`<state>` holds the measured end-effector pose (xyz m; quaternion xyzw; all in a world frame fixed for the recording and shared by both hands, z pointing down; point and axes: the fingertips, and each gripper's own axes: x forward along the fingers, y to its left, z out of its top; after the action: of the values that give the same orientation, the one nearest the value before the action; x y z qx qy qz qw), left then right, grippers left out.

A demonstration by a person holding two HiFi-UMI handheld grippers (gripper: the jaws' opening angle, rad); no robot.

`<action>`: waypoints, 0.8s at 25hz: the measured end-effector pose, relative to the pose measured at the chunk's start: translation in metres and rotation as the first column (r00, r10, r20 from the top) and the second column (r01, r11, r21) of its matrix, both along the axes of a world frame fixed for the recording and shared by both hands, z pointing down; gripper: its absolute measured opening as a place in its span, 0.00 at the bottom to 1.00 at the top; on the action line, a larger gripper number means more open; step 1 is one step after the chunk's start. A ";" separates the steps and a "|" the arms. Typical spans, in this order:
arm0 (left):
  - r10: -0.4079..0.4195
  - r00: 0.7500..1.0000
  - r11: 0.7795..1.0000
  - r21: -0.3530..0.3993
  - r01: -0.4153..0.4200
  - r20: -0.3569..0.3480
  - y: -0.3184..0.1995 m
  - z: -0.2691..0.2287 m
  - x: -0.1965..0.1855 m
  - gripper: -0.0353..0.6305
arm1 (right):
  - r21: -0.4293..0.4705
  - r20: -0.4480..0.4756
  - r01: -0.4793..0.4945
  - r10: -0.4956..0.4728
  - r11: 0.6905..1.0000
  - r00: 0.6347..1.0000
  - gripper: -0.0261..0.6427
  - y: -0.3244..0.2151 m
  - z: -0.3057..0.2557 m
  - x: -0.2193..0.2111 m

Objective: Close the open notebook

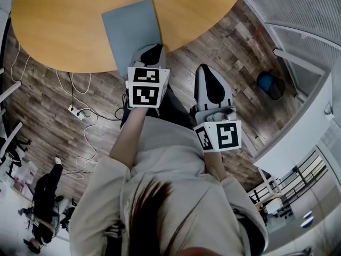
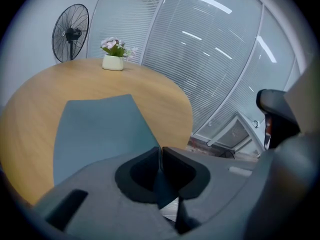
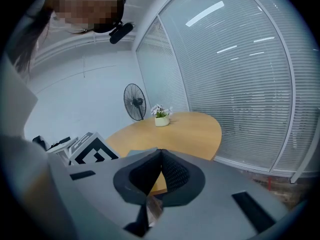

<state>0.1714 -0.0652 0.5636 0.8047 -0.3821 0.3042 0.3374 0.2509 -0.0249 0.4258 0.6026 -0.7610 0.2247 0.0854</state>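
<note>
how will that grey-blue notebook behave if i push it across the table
Closed and flat, the notebook will probably slide as one piece, not flop. The table looks smooth, so it may skid easily. It lies near the edge, so it could slip off.

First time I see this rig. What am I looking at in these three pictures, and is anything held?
No robot: a person holds a two-fingered gripper in each hand. The head view looks down from a camera on the person's head; the gripper views ride on each gripper, looking along its fingers. A grey-blue notebook lies closed on the round wooden table, a flower pot farther back. The left gripper is over the notebook's near edge, the right gripper beside the table, above the floor. Both have fingers together and hold nothing.
</note>
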 end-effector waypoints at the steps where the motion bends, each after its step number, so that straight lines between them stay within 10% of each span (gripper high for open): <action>1: 0.000 1.000 1.000 -0.002 0.000 -0.002 0.000 0.000 0.000 0.11 | -0.001 0.000 0.001 -0.001 1.000 1.000 0.04 0.000 0.000 -0.001; 20: 0.055 0.995 0.998 0.007 -0.055 -0.087 0.006 -0.008 0.011 0.29 | -0.009 -0.005 -0.010 0.010 1.000 1.000 0.04 0.003 0.001 -0.002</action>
<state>0.1824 -0.0588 0.5554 0.8282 -0.3453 0.2772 0.3436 0.2486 -0.0219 0.4271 0.6065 -0.7567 0.2273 0.0888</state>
